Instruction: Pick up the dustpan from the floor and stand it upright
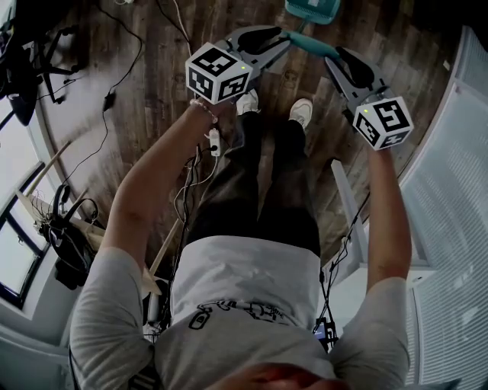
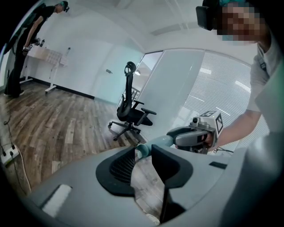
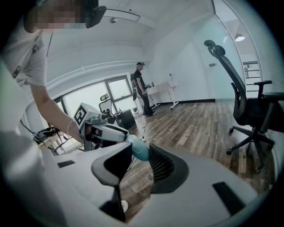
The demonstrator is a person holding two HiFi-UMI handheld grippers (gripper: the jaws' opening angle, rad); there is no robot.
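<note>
Both grippers engaged: left gripper [image 1: 280, 38] and right gripper [image 1: 339, 59] each pinch teal handle [image 1: 310, 43] of dustpan [image 1: 313, 9], jaws set wide around it, top centre of frame. Pickup looks begun; handle slanted, not upright — standing it on floor [image 1: 152, 68] remains.

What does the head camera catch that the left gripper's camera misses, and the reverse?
Only the head view: the person's shoes, trousers and the dustpan's scoop. Only the left gripper view: an office chair and a second person at a far table. Both: the teal dustpan handle, clamped by the left gripper and the right gripper.
</note>
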